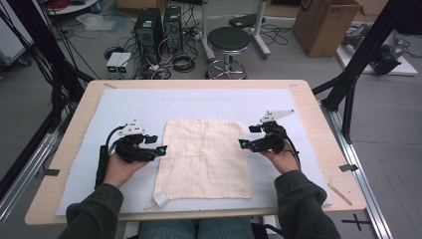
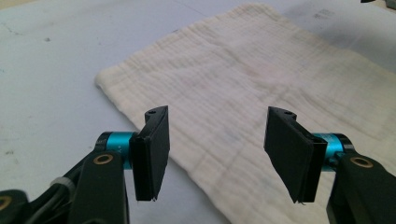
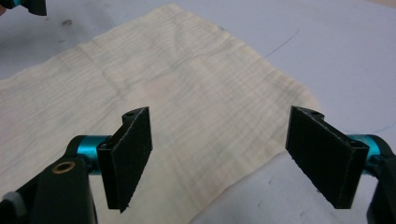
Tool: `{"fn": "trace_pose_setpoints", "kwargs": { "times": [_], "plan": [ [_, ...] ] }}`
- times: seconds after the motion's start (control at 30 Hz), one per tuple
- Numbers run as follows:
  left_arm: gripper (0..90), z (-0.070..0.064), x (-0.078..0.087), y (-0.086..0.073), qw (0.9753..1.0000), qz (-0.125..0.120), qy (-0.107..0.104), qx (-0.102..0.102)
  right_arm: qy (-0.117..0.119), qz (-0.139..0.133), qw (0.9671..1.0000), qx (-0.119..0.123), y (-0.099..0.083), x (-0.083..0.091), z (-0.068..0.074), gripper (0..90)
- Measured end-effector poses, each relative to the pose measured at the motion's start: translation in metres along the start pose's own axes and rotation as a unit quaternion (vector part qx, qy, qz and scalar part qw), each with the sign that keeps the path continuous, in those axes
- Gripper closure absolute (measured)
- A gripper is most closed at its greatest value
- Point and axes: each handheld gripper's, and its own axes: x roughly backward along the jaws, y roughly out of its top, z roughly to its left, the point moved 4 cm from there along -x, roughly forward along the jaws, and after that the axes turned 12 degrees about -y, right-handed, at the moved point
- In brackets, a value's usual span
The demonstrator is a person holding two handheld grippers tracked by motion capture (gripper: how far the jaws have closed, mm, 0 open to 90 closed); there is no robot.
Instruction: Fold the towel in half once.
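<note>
The cream cloth (image 1: 205,158) lies flat and spread in the middle of the pale blue mat (image 1: 89,174) on the table (image 1: 318,114), its slightly longer axis running near to far and its 2 side hems running the same way. The left gripper (image 1: 158,148) sits at the cloth's left hem, about midway along it, and the right gripper (image 1: 244,143) sits at the right hem at nearly the same depth, so each claw is equally close to its own side and the cloth lies between the 2, inward from both. Both claws stand apart and hold nothing. In the left gripper view the left gripper (image 2: 215,149) straddles the hem, which runs slantwise between its pads, with the cloth (image 2: 261,88) spreading away ahead and to the right. In the right gripper view the right gripper (image 3: 219,158) straddles the opposite hem in the same way, with the cloth (image 3: 154,93) ahead and to the left and a far corner just beyond. The pads seem to hang just above the fabric rather than pressing on it, though contact is hard to judge. The coming move looks like a paired pinch of the 2 side hems, which would call for each claw to drop slightly and close across its edge.
</note>
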Motion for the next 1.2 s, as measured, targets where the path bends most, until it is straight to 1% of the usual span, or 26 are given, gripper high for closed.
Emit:
{"fn": "trace_pose_setpoints", "kwargs": {
  "times": [0.07,0.1,0.17,0.23,0.27,0.3,0.33,0.37,0.4,0.43,0.5,0.53,0.6,0.7,0.77,0.8,0.87,0.97,1.03,1.07,1.1,1.17,1.2],
  "plan": [
    [41.4,0.005,0.000,0.005,0.9999,-0.008,0.001,0.006,0.000,-0.001,1.0000,-0.004,0.005,-0.001,-0.004,22.2],
    [41.5,0.007,-0.001,0.008,0.9999,-0.007,0.002,0.012,-0.002,0.000,1.0000,-0.005,0.007,-0.002,-0.006,22.2],
    [41.4,0.012,0.000,0.013,0.9999,-0.004,0.010,0.012,-0.003,0.000,1.0000,-0.003,0.012,-0.003,-0.009,22.5],
    [41.4,0.017,0.001,0.019,0.9997,-0.011,0.015,0.016,-0.005,0.002,1.0000,-0.002,0.018,-0.005,-0.011,22.5],
    [41.6,0.020,0.001,0.022,0.9997,-0.003,0.017,0.016,-0.007,0.005,1.0000,-0.002,0.020,-0.005,-0.013,22.7],
    [41.6,0.023,0.001,0.026,0.9996,-0.001,0.023,0.015,-0.009,0.008,0.9999,-0.002,0.023,-0.006,-0.015,22.6],
    [41.6,0.025,0.002,0.029,0.9996,-0.003,0.025,0.014,-0.009,0.011,0.9999,-0.001,0.027,-0.007,-0.017,23.4],
    [41.7,0.029,0.001,0.034,0.9993,-0.014,0.029,0.020,-0.013,0.007,0.9999,-0.001,0.030,-0.008,-0.019,24.3],
    [42.2,0.031,0.001,0.036,0.9991,-0.017,0.031,0.022,-0.013,0.007,0.9999,-0.004,0.033,-0.009,-0.022,24.5],
    [42.8,0.035,0.000,0.039,0.9991,-0.012,0.035,0.021,-0.015,0.010,0.9998,-0.008,0.034,-0.009,-0.023,25.1],
    [42.8,0.041,-0.002,0.041,0.9987,-0.010,0.042,0.026,-0.017,0.009,0.9998,-0.010,0.037,-0.014,-0.028,26.1],
    [42.8,0.044,-0.004,0.042,0.9985,-0.010,0.047,0.028,-0.020,0.009,0.9996,-0.015,0.038,-0.015,-0.030,27.6],
    [44.1,0.050,-0.008,0.042,0.9980,-0.014,0.050,0.035,-0.021,0.012,0.9995,-0.022,0.036,-0.021,-0.034,28.5],
    [45.7,0.059,-0.016,0.039,0.9970,-0.014,0.060,0.046,-0.026,0.027,0.9988,-0.030,0.032,-0.032,-0.038,29.4],
    [48.0,0.066,-0.024,0.035,0.9962,-0.009,0.070,0.051,-0.028,0.035,0.9984,-0.035,0.030,-0.038,-0.041,32.1],
    [48.3,0.068,-0.027,0.034,0.9960,-0.009,0.071,0.054,-0.033,0.036,0.9981,-0.036,0.029,-0.041,-0.042,33.4],
    [49.9,0.074,-0.034,0.030,0.9953,-0.003,0.081,0.053,-0.038,0.038,0.9977,-0.040,0.028,-0.045,-0.045,36.5],
    [51.6,0.080,-0.044,0.026,0.9940,-0.004,0.089,0.064,-0.047,0.045,0.9966,-0.050,0.024,-0.049,-0.051,40.9],
    [52.9,0.083,-0.050,0.023,0.9927,-0.003,0.096,0.073,-0.055,0.053,0.9957,-0.051,0.021,-0.053,-0.054,44.2],
    [53.0,0.085,-0.053,0.022,0.9920,0.002,0.100,0.077,-0.057,0.057,0.9953,-0.054,0.020,-0.055,-0.056,46.4],
    [53.8,0.086,-0.055,0.019,0.9910,0.004,0.103,0.086,-0.059,0.063,0.9947,-0.057,0.018,-0.057,-0.057,47.8],
    [54.5,0.089,-0.059,0.016,0.9892,0.011,0.111,0.095,-0.068,0.070,0.9936,-0.056,0.016,-0.061,-0.060,51.0],
    [54.5,0.090,-0.061,0.016,0.9882,0.009,0.116,0.100,-0.069,0.073,0.9929,-0.063,0.014,-0.063,-0.061,52.5]
  ]
}}
